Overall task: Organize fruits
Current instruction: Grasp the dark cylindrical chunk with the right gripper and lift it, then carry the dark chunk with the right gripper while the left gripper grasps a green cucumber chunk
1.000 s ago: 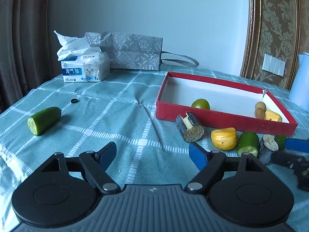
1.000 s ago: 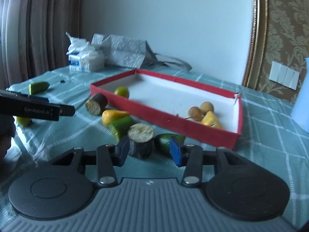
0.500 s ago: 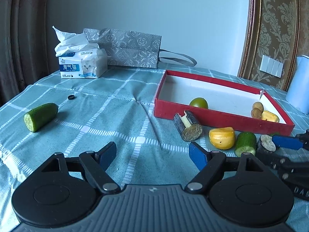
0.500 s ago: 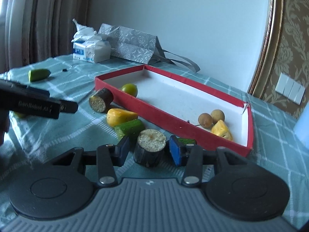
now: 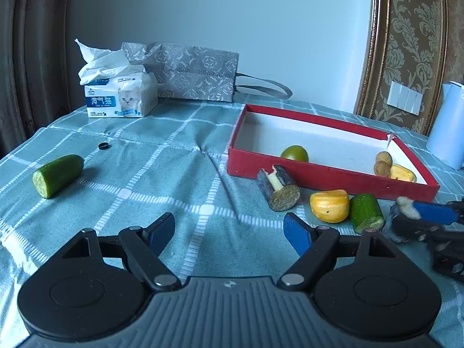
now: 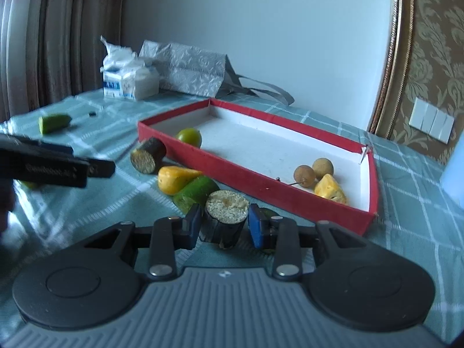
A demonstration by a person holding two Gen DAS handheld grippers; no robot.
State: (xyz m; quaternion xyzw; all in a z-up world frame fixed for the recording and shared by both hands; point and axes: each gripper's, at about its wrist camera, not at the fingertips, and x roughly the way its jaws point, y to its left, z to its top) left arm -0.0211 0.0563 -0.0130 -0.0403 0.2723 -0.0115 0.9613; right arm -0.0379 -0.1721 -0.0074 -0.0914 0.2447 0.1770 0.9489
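My right gripper point(image 6: 224, 226) is shut on a dark sugarcane stub point(image 6: 224, 217) and holds it just above the cloth, in front of the red box point(image 6: 261, 182). The box holds a green lime point(image 6: 190, 137), two longans point(image 6: 304, 174) and a yellow piece point(image 6: 329, 190). Outside it lie another sugarcane stub point(image 5: 279, 188), a yellow fruit piece point(image 5: 329, 206) and a green cucumber piece point(image 5: 364, 213). My left gripper point(image 5: 229, 233) is open and empty above the cloth. A cucumber half point(image 5: 56, 175) lies far left.
A tissue pack point(image 5: 120, 95) and a grey gift bag point(image 5: 191, 75) stand at the back of the table. A small black ring point(image 5: 103, 146) lies on the checked cloth. A pale blue container point(image 5: 448, 124) stands at the right edge.
My right gripper closed around the sugarcane stub and lifted it slightly toward the box. The left gripper drifted a little and stayed open.
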